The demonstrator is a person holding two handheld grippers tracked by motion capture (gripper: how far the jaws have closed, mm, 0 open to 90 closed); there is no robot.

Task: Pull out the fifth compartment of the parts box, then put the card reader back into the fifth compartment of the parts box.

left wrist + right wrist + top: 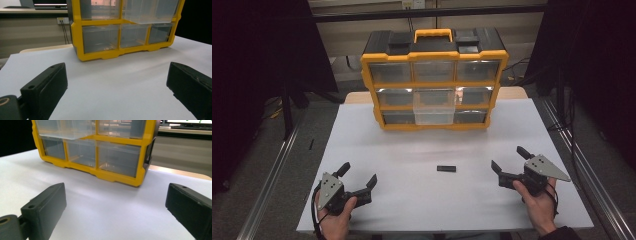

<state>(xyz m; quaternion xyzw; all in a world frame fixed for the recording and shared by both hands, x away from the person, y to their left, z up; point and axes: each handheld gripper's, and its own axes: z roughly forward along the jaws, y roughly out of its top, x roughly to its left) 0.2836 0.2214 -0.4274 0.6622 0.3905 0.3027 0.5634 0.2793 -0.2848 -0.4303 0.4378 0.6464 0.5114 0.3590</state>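
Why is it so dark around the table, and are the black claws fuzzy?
High view: light falls on the white table while the surroundings stay dark; glare streaks the organizer drawers. Left gripper view: the near jaws look soft, the organizer sharper. Right gripper view: much the same.

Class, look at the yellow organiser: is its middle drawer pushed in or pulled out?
Pulled out. The clear middle drawer juts forward past the yellow organiser front, overhanging the bottom row.
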